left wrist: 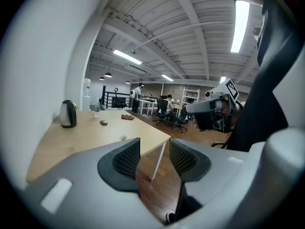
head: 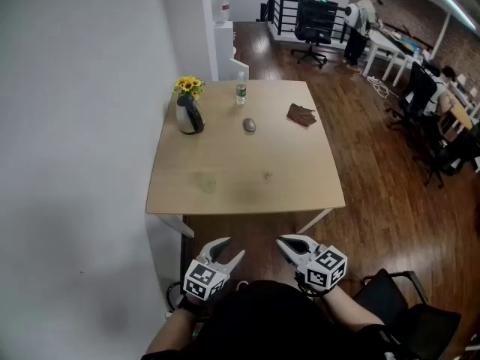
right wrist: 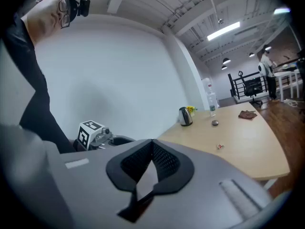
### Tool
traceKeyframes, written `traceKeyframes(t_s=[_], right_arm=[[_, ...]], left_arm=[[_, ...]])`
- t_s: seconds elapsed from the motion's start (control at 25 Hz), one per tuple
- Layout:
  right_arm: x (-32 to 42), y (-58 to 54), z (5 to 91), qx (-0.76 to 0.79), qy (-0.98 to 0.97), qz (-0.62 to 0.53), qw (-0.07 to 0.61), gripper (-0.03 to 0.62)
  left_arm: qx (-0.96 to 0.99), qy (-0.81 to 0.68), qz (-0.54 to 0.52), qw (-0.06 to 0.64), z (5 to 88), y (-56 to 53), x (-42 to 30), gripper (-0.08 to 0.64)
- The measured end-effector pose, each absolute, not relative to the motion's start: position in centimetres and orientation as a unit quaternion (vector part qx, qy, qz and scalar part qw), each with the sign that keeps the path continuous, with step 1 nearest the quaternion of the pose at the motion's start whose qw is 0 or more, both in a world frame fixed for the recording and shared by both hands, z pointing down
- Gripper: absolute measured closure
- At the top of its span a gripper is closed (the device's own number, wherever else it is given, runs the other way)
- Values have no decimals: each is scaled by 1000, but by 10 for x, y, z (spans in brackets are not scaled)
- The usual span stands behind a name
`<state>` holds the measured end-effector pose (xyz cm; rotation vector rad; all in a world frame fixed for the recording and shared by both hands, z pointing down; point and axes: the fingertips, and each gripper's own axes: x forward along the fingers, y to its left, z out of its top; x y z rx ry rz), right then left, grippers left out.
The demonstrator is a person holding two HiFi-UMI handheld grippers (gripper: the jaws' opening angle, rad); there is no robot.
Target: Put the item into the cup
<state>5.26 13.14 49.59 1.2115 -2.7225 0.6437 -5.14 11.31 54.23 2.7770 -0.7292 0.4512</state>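
A small red-and-white item (head: pixel 267 175) lies alone near the middle of the light wooden table (head: pixel 225 201); it also shows as a speck in the right gripper view (right wrist: pixel 219 147) and the left gripper view (left wrist: pixel 123 138). I cannot make out a cup; only a faint round patch (head: pixel 204 181) shows on the tabletop. Both grippers hang in front of the person's body, short of the table's near edge. My left gripper (head: pixel 234 247) (left wrist: pixel 155 151) is open with nothing between its pads. My right gripper (head: pixel 289 244) (right wrist: pixel 152 144) is shut and empty.
At the table's far end stand a kettle (head: pixel 190 115) with yellow flowers (head: pixel 189 85), a water bottle (head: pixel 241 90), a grey mouse-like object (head: pixel 249 124) and a brown cloth (head: pixel 301 114). A white wall runs along the left. Office chairs, desks and people are far right.
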Motion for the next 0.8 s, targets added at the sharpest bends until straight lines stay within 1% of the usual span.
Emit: traceKeyframes(t_s=[0.44, 0.8], right_arm=[[35, 111, 496, 409, -887, 212, 35, 584], [49, 75, 507, 409, -883, 227, 31, 584]], left_arm=[[951, -240, 159, 117, 547, 98, -70, 377], [944, -251, 173, 128, 559, 66, -69, 378]])
